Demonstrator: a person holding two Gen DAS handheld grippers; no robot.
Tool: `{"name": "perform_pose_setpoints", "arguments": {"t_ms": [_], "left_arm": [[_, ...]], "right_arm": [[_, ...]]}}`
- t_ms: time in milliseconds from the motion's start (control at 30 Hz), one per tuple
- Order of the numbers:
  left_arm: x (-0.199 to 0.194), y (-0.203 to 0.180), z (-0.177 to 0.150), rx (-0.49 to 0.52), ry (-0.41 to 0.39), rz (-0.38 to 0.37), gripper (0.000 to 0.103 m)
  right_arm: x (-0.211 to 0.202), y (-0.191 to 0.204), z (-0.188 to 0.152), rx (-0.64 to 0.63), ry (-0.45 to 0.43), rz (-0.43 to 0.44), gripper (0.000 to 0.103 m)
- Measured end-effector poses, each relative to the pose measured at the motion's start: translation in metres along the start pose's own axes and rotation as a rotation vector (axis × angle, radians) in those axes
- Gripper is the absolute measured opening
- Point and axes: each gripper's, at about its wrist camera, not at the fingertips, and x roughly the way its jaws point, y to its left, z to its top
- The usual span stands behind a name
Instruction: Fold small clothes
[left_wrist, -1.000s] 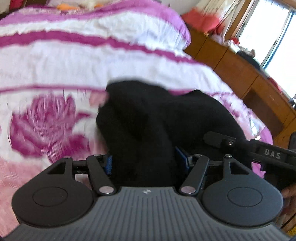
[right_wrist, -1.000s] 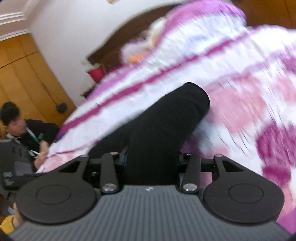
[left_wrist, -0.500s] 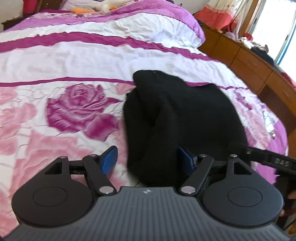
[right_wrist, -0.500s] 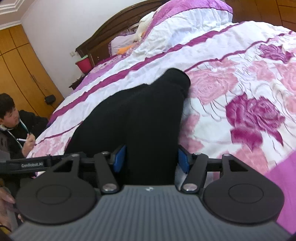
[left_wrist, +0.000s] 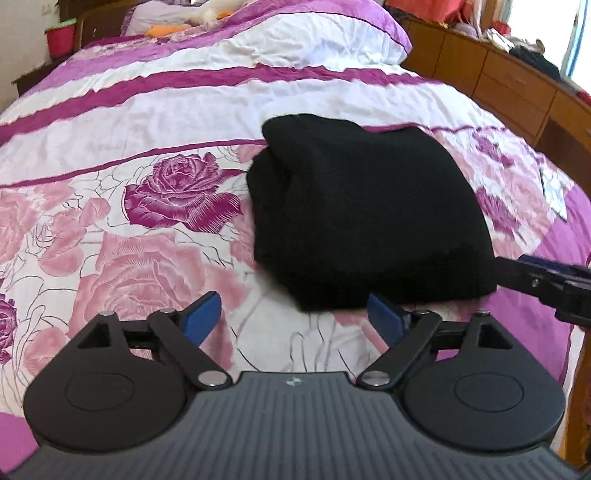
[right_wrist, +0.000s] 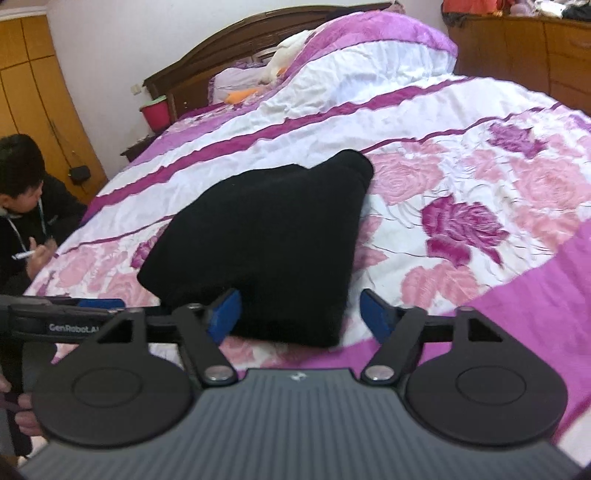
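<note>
A black garment (left_wrist: 362, 214) lies folded in a thick bundle on the pink and white rose bedspread (left_wrist: 147, 266); it also shows in the right wrist view (right_wrist: 266, 236). My left gripper (left_wrist: 293, 319) is open and empty, just short of the bundle's near edge. My right gripper (right_wrist: 299, 314) is open and empty, its blue pads either side of the bundle's near edge without gripping it. The right gripper's finger shows at the right of the left wrist view (left_wrist: 543, 277), and the left gripper at the left of the right wrist view (right_wrist: 66, 317).
A wooden dresser (left_wrist: 517, 85) runs along the bed's far side. A headboard (right_wrist: 236, 40), pillows and a red bucket (right_wrist: 157, 112) stand at the bed's head. A seated person (right_wrist: 22, 206) writes beside the bed. A small card (left_wrist: 554, 192) lies near the bed's edge.
Both grippers opened and let go of the black garment, which dropped onto the bed as a folded bundle. Both grippers have pulled back from it.
</note>
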Motion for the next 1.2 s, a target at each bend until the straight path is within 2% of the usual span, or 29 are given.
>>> {"name": "perform_pose_setpoints", "arguments": {"t_ms": [133,367,500,1200], "left_arm": [[-0.001,-0.014,-0.010,0.045,0.003,0.044,0.099],[0.018,-0.024,-0.020,0.046,0.098,0.070,0.100],[0.021,-0.026,-0.024,0.063,0.086,0.087,0.101],[0.028,-0.027,-0.027,0.041,0.087,0.122,0.103]], "right_arm": [[-0.008,0.005,-0.015,-0.002,-0.004,-0.070,0.077],[-0.005,0.011,-0.039,0.055,0.015,-0.134,0.077],[0.000,0.018,-0.047,0.017,0.023,-0.163,0.077],[0.008,0.014,-0.052,0.049,0.063,-0.167,0.077]]}}
